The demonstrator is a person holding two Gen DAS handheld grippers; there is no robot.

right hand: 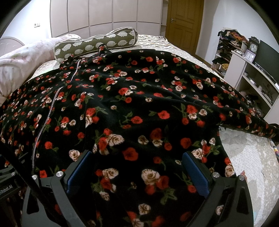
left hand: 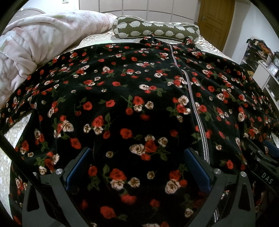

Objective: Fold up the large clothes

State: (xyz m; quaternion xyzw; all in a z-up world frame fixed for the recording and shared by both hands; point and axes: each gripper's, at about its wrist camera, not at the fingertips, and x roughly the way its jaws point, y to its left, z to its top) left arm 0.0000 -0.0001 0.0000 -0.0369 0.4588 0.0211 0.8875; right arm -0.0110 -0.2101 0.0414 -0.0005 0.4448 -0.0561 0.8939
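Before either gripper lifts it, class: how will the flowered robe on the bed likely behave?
The robe will probably go floppy, since it already drapes and creases over the bed. Its plush, thick-looking cloth suggests some weight. The zip may stiffen the middle slightly, so folds there could resist.

Bedroom interior: a bed with a pale patterned bedspread [right hand: 252, 157] carries a rolled pink blanket [left hand: 34, 43] at one side and an olive bolster pillow [right hand: 95, 44] with white hedgehog prints at the head. A panelled wardrobe [right hand: 104, 15] and a wooden door [right hand: 184, 22] occupy the far wall. White shelving [right hand: 252, 76] along the side wall supports two clocks [right hand: 252, 48] and a dark screen [right hand: 268, 57].
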